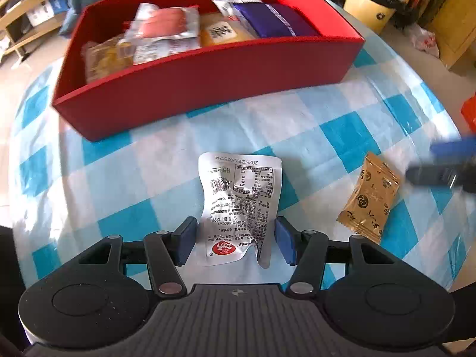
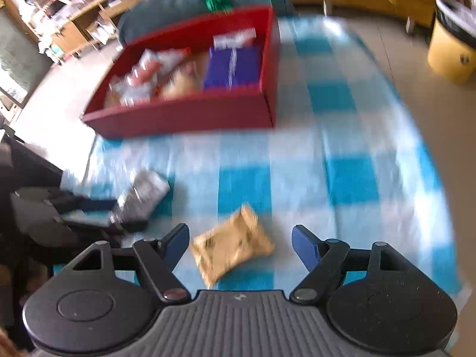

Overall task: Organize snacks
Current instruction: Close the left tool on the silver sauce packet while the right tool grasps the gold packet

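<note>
A silver snack packet [image 1: 238,205] lies on the blue-checked cloth [image 1: 342,136]. My left gripper [image 1: 236,239] is open, with its fingers on either side of the packet's near end. A gold-brown snack packet [image 1: 370,197] lies to the right; in the right wrist view it [image 2: 232,245] sits between the fingers of my open right gripper [image 2: 241,245]. The right gripper also shows blurred at the left wrist view's right edge [image 1: 446,163]. A red box [image 1: 208,71] behind holds several snacks, also seen in the right wrist view [image 2: 184,110].
A yellow bin [image 1: 372,3] stands on the floor at the back right. Wooden shelves [image 1: 26,15] are at the back left. The cloth's edge runs along the right side [image 2: 440,178]. The right wrist view is motion-blurred.
</note>
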